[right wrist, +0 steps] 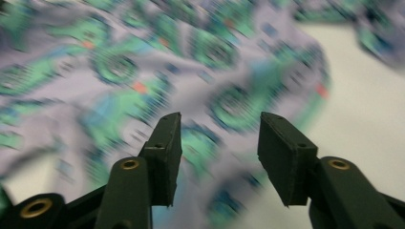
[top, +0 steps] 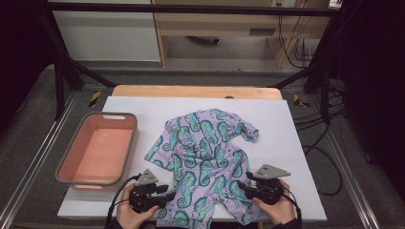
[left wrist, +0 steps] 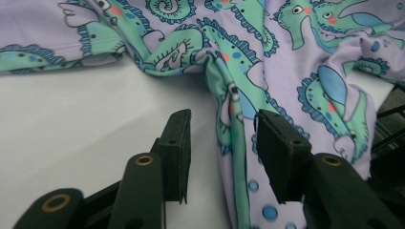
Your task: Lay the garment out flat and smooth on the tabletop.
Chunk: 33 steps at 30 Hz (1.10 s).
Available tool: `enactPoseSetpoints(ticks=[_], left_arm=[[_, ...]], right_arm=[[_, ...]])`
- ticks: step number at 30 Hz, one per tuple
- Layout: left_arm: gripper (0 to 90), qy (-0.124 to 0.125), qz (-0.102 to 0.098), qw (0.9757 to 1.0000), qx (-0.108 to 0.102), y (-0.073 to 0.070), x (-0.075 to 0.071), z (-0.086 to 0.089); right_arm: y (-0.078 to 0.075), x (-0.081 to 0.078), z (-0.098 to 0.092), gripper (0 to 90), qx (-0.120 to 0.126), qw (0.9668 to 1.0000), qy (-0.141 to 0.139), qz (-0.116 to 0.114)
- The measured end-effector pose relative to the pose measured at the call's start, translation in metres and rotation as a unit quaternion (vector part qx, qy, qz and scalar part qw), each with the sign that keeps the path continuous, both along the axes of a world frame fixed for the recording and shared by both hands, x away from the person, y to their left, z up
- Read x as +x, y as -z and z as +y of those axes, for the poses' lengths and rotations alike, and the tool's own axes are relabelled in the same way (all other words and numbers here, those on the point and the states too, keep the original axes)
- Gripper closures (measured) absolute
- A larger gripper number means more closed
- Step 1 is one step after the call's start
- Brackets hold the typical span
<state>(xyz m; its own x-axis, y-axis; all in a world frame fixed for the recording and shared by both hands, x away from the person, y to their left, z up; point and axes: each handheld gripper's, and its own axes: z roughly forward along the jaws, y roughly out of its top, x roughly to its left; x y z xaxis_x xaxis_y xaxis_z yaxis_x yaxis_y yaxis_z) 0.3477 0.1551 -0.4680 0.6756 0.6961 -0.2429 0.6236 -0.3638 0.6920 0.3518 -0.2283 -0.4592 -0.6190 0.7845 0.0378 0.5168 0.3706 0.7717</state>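
Lilac seahorse-print garment (top: 205, 157) lay rumpled at the table's (top: 296, 143) near edge; left gripper (left wrist: 222, 143) and right gripper (right wrist: 217, 148) stood part-open over it, gripping nothing.

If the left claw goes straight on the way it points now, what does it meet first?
Most likely the seahorse-print garment: a green-edged fold of it already lies between the open jaws of the left claw, above the white table cover. Depth is hard to judge.

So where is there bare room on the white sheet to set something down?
Free: the strip between the pink grey-rimmed tub and the lilac seahorse-print garment, the far band behind the garment, and the white sheet right of it. Crowded: the near edge, where both hand-held grippers sit at the garment's hem.
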Motion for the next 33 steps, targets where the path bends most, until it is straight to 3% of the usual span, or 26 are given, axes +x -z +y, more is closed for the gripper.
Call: enactPoseSetpoints(ticks=[3,7,9,11,15,17,18,19,20,22,25,27,29,32,33], left_arm=[[69.2,0.002,0.009,1.0,0.004,0.005,0.002,-0.006],[86.1,0.005,0.014,0.9999,0.004,0.007,-0.001,-0.005],[87.4,0.003,0.017,0.9999,0.003,0.008,-0.003,-0.002],[87.8,0.0,0.019,0.9998,0.001,0.008,-0.006,0.003],[88.0,0.005,0.029,0.9995,-0.014,0.007,-0.015,0.011],[87.2,0.02,0.036,0.9988,-0.027,0.006,-0.019,0.012],[84.6,0.025,0.03,0.9989,-0.026,0.006,-0.02,0.012],[79.7,0.024,0.02,0.9994,-0.019,0.005,-0.02,0.01],[73.8,0.022,0.013,0.9996,-0.013,0.004,-0.019,0.008],[61.7,0.013,0.011,0.9997,-0.016,0.003,-0.013,0.006],[57.7,0.0,0.012,0.9997,-0.021,0.003,-0.003,0.004],[62.0,-0.004,0.02,0.9995,-0.022,0.006,0.0,0.002],[70.5,-0.002,0.023,0.9996,-0.014,0.009,0.0,0.0],[86.6,0.001,0.028,0.9995,-0.012,0.012,-0.002,0.001],[87.6,0.004,0.031,0.9995,-0.011,0.011,-0.003,0.001]], right_arm=[[0.015,0.001,-0.016,50.8,0.003,0.9996,0.018,0.021],[0.02,-0.002,-0.011,72.9,0.005,0.999,-0.008,0.044],[0.019,-0.004,-0.007,84.4,-0.006,0.9985,-0.017,0.051],[0.017,-0.007,-0.006,89.2,-0.012,0.9982,-0.019,0.055],[0.007,-0.019,-0.021,89.5,-0.005,0.998,-0.014,0.061],[0.003,-0.029,-0.029,88.7,-0.005,0.9972,-0.01,0.074],[0.003,-0.033,-0.03,87.3,-0.002,0.9964,-0.016,0.083],[0.003,-0.036,-0.03,83.3,0.003,0.9962,-0.018,0.085],[0.003,-0.038,-0.028,73.9,0.006,0.9967,-0.017,0.079],[0.003,-0.035,-0.024,57.8,0.013,0.9985,-0.011,0.052],[0.004,-0.019,-0.017,47.1,0.012,0.9996,0.001,0.024],[0.008,-0.004,-0.016,47.5,0.01,0.9996,0.016,0.022],[0.014,0.007,-0.017,53.4,0.008,0.999,0.033,0.028],[0.021,0.009,-0.014,69.8,0.003,0.9988,0.02,0.044],[0.022,0.007,-0.013,77.7,-0.004,0.9991,0.019,0.039]])
